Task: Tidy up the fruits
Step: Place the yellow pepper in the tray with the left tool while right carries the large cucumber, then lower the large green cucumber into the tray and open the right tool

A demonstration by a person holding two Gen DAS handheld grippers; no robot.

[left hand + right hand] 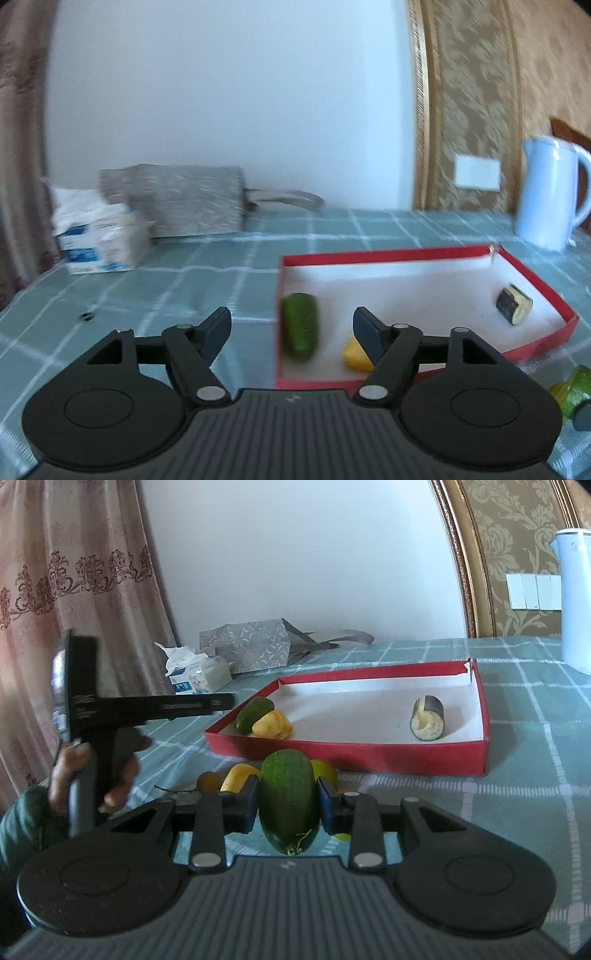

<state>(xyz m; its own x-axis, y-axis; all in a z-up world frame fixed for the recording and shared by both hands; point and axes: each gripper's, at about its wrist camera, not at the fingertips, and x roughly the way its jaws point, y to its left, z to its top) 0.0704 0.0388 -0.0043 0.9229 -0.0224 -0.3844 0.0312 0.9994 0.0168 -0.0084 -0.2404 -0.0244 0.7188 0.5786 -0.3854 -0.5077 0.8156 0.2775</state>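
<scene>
1. the right gripper (288,805) has its fingers (247,805) pinching a green melon (288,797) at its sides, stem end toward the camera, in front of the red tray.
2. just behind the melon, on the checked cloth of the counter (517,812), lie a banana (236,777), a small brown fruit (208,781) to its left, and a yellow-green fruit (327,770) to the right; these are partly hidden by the fingers.
3. the left gripper (291,328) hovers at the tray's near-left corner with its fingers (216,330) spread wide and nothing between them; in the right wrist view a hand (74,775) holds its handle.
4. the red tray (347,755) sits on the counter beyond the loose fruit. in its near-left corner a green avocado (255,709) and a yellow fruit (273,724) touch each other.
5. toward the tray's far-right side, well apart from those two, lies a cut eggplant piece (427,718) on its side, pale face toward the right wrist camera.
6. a tissue pack (201,677) and a grey bag (247,650) stand farther back left by the wall.
7. a white kettle (550,192) stands far right, beyond the tray.
</scene>
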